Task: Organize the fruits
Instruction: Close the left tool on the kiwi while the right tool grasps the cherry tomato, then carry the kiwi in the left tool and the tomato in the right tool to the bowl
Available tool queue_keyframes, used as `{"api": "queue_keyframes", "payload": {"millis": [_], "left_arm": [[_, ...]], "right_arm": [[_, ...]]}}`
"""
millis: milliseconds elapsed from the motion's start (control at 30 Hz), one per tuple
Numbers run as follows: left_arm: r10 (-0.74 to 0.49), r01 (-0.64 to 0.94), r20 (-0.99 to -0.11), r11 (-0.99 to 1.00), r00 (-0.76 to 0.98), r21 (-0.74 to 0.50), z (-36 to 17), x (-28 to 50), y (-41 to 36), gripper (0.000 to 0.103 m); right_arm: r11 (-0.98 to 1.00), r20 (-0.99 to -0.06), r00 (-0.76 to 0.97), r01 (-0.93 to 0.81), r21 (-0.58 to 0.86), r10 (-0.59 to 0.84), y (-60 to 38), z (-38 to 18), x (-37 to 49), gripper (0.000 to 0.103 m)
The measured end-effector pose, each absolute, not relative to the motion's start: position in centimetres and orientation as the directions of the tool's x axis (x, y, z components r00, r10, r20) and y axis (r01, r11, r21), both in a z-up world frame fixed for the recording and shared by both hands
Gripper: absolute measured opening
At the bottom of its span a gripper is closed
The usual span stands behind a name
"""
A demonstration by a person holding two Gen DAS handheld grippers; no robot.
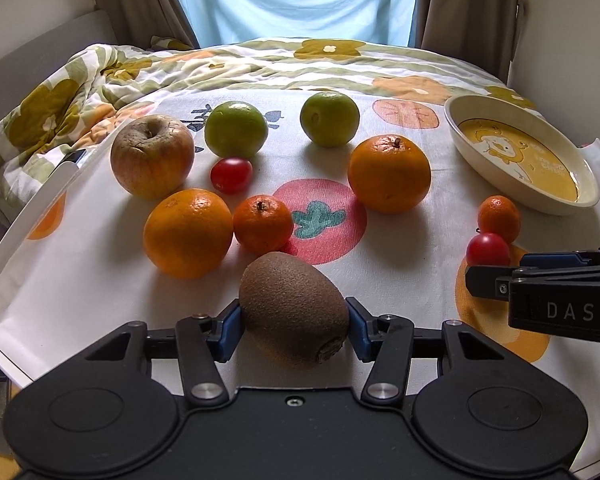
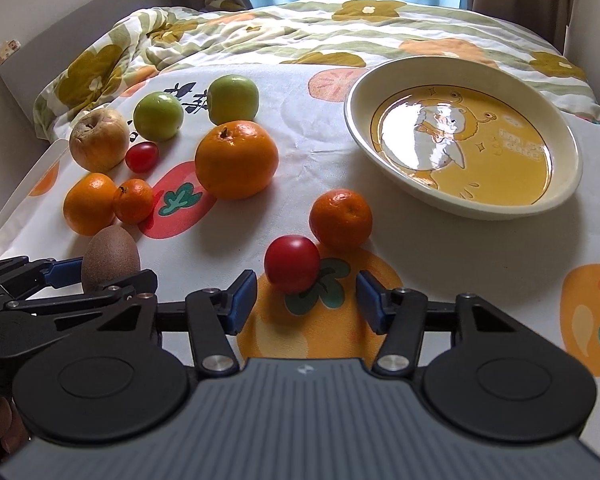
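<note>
My left gripper is shut on a brown kiwi, its blue pads touching both sides; the kiwi also shows in the right wrist view. My right gripper is open, with a red cherry tomato just ahead of its jaws. A small mandarin lies behind that tomato. A cream bowl with a yellow duck picture stands empty at the right. Two large oranges, a small mandarin, a second tomato, two green fruits and a wrinkled apple lie on the cloth.
The fruits lie on a white fruit-print cloth over a table. A rumpled flowered quilt is bunched at the back left. Curtains and a bright window stand behind. The table edge runs along the left.
</note>
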State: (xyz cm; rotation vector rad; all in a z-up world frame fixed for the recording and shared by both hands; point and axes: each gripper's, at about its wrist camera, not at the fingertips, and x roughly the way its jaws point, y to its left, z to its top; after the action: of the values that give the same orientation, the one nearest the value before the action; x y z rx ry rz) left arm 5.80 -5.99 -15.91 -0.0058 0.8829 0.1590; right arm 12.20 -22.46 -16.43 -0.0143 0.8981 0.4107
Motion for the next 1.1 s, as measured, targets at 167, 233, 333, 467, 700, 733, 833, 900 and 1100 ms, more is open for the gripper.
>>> {"api": "queue_keyframes", "payload": {"millis": [167,233,333,467,700,733,833,900,1100], "left_arm": [[0.14,-0.143,-0.771,0.988,0.622,0.063,-15.9,5.6,-5.7,0.057],[0.143,-0.145,-0.77,0.987,0.622,0.066,-15.8,5.5,-5.6,0.057],[0.147,-0.154,-0.766,0.986,0.626,0.064,-15.4,5.2,-5.4,0.056],[0.154,-0.16,-0.755,0.985,0.637,0.066,-14.1,4.8,-5.5,0.056],[0.151,-0.146,-0.715,0.987,0.683,0.069,-10.0,5.0,-6.7,0.056],[0.149,-0.137,-0.704,0.988,0.695,0.073,-9.1,5.2,-7.0,0.056],[0.142,-0.113,-0.676,0.99,0.723,0.087,-7.0,5.8,-8.1,0.056],[0.134,-0.098,-0.662,0.991,0.738,0.092,-5.7,6.3,-8.9,0.056],[0.083,-0.038,-0.628,0.996,0.773,0.084,-2.7,8.5,-11.4,0.056]], "right_arm": [[0.921,-0.752,0.563,-0.36,0.15,0.343,-21.8,-16.5,12.4,0.052],[0.918,-0.749,0.566,-0.369,0.144,0.344,-21.4,-16.6,12.4,0.046],[0.919,-0.745,0.573,-0.369,0.139,0.342,-21.3,-16.4,12.3,0.045],[0.915,-0.732,0.581,-0.375,0.147,0.356,-21.6,-15.2,11.8,0.045],[0.922,-0.714,0.603,-0.352,0.163,0.356,-23.5,-11.8,12.0,0.045],[0.922,-0.711,0.605,-0.35,0.165,0.357,-23.8,-11.2,12.1,0.045],[0.922,-0.7,0.617,-0.348,0.168,0.36,-25.3,-9.3,12.3,0.045],[0.924,-0.696,0.623,-0.342,0.168,0.357,-26.2,-8.1,12.5,0.045],[0.94,-0.676,0.662,-0.302,0.156,0.324,-29.4,-5.1,13.6,0.045]]}}
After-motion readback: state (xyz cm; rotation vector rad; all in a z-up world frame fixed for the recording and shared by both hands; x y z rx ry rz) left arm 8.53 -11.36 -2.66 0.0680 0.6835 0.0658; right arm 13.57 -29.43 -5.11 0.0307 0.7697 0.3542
